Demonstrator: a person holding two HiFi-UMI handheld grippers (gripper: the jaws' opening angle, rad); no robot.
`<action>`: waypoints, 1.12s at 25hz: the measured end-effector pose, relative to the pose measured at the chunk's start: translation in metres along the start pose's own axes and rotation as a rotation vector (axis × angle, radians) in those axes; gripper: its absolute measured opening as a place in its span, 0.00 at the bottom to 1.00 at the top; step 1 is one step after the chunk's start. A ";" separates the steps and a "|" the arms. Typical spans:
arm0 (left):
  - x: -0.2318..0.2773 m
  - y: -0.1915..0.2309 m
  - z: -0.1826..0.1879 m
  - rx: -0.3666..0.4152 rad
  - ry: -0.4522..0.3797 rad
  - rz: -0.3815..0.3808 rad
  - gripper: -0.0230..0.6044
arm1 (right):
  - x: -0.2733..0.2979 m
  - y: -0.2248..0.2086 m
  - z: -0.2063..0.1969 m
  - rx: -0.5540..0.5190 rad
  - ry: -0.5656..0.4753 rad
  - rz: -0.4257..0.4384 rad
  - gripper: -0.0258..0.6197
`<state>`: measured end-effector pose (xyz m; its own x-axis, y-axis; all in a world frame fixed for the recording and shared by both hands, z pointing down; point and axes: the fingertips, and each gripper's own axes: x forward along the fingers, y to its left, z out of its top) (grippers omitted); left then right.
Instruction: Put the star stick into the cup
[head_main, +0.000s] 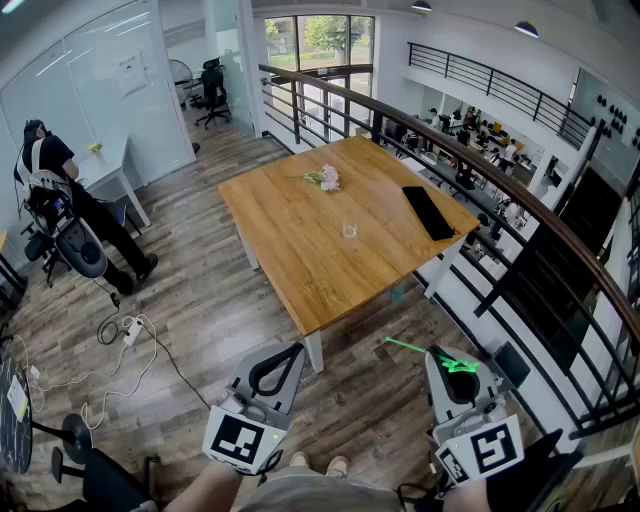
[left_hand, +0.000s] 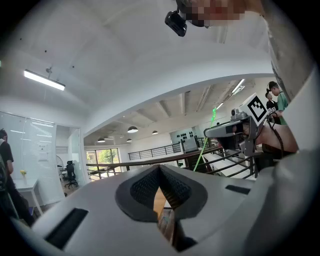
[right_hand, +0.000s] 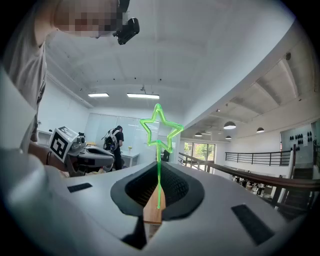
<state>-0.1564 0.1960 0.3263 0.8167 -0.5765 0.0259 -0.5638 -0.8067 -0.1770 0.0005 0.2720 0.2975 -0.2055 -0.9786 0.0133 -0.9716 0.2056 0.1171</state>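
My right gripper (head_main: 441, 356) clamps the green star stick (right_hand: 160, 131). My left gripper (head_main: 294, 352) is closed, empty. The glass cup (head_main: 349, 230) stands on the table (head_main: 290, 260).

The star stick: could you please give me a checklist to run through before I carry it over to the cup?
1. Star stick gripped by the right tool: ok, jaws shut on its stem.
2. Stick straight, star end pointing out ahead: ok.
3. Cup upright on the table: ok, as far as it shows.
4. Cup empty: cannot tell, too small.
5. Left tool free: ok, shut with nothing in it.
6. Space around the cup: ok, the flowers and the black slab lie apart from it.
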 end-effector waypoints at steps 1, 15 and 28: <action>0.000 -0.001 0.001 0.001 -0.002 0.000 0.06 | -0.001 -0.001 0.001 0.013 -0.010 0.002 0.10; 0.001 -0.018 0.003 0.016 -0.008 0.016 0.06 | -0.024 -0.009 -0.011 0.037 -0.008 0.010 0.10; 0.040 -0.002 -0.007 0.020 -0.014 0.001 0.06 | 0.004 -0.033 -0.017 0.020 -0.010 -0.003 0.10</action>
<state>-0.1234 0.1731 0.3348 0.8178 -0.5754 0.0115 -0.5624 -0.8032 -0.1963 0.0342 0.2610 0.3109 -0.2035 -0.9791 0.0033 -0.9744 0.2028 0.0974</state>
